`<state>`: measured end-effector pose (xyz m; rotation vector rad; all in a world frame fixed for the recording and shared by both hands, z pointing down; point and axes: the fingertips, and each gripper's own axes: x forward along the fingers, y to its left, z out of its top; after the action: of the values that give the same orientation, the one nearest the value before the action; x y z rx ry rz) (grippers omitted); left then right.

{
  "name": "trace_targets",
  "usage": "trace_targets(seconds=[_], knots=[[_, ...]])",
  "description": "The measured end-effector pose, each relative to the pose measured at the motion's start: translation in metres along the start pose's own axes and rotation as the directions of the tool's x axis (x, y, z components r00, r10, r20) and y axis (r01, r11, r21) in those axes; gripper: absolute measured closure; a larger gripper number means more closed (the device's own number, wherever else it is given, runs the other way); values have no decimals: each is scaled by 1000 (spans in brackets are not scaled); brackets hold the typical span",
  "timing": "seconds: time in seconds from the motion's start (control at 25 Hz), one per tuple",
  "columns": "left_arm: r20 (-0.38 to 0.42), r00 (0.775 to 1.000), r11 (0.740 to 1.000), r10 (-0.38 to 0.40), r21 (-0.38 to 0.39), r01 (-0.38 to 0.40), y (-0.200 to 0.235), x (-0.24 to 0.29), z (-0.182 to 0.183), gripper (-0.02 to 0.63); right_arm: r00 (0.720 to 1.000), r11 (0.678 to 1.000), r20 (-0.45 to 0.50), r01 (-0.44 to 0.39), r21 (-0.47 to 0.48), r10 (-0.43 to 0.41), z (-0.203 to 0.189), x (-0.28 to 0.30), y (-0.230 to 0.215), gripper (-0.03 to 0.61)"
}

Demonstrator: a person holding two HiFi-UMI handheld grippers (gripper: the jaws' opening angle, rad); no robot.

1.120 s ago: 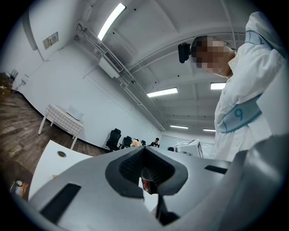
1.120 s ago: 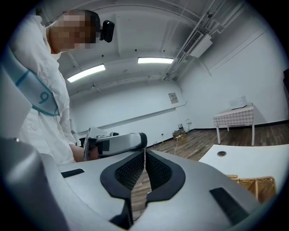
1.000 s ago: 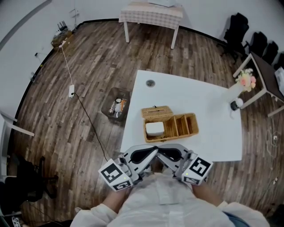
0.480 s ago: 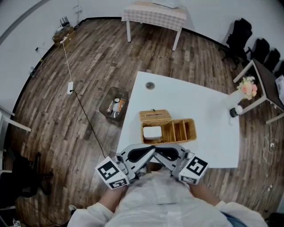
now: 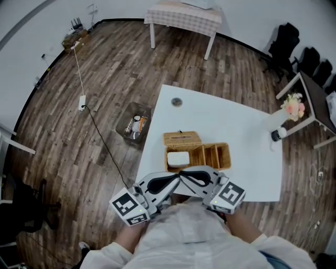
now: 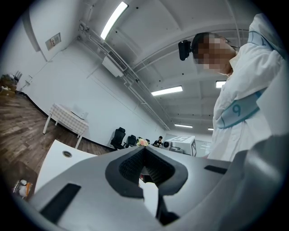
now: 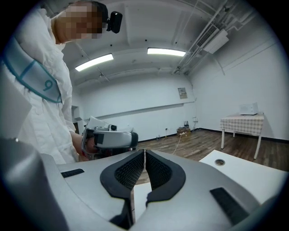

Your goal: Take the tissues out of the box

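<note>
A wicker box [image 5: 210, 155] stands on the white table [image 5: 236, 123] with its lid [image 5: 181, 138] flipped open to the far side. White tissues [image 5: 178, 158] lie in its left compartment. Both grippers are held close to my chest, tips nearly touching at the box's near rim. The left gripper [image 5: 176, 179] is shut and empty, as its pads meeting [image 6: 144, 150] show. The right gripper [image 5: 184, 175] is shut too, its pads [image 7: 144, 155] pressed together with nothing between them. The right gripper view shows the left gripper [image 7: 109, 138] in a hand.
A clear bin [image 5: 135, 126] with small items sits on the wooden floor left of the table. A cable [image 5: 100, 131] runs past it. A flower vase [image 5: 292, 107] and a dark-capped object [image 5: 276, 135] stand at the table's far right. A checkered side table [image 5: 184, 13] and black chairs [image 5: 286, 37] stand farther off.
The view has shifted slightly, and the two gripper tips have come up to the box's near rim. Both grippers stay shut.
</note>
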<state>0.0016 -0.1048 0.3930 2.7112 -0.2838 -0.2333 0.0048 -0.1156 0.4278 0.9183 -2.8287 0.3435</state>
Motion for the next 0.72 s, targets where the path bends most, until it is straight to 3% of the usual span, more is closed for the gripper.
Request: trace_targets(seconds=[0.44, 0.48, 0.6, 0.72], knots=[[-89, 996, 999, 4, -46, -8, 5, -1, -36, 614, 982, 990, -185, -62, -127, 38, -27, 4, -36, 540], [-97, 995, 999, 0, -48, -4, 4, 0, -38, 614, 979, 989, -198, -69, -130, 42, -29, 5, -38, 529], [-120, 993, 999, -16, -49, 10, 1, 1, -45, 614, 966, 985, -252, -93, -145, 54, -37, 12, -43, 413], [-131, 991, 998, -33, -55, 26, -2, 4, -49, 614, 944, 975, -324, -127, -182, 62, -49, 16, -48, 389]])
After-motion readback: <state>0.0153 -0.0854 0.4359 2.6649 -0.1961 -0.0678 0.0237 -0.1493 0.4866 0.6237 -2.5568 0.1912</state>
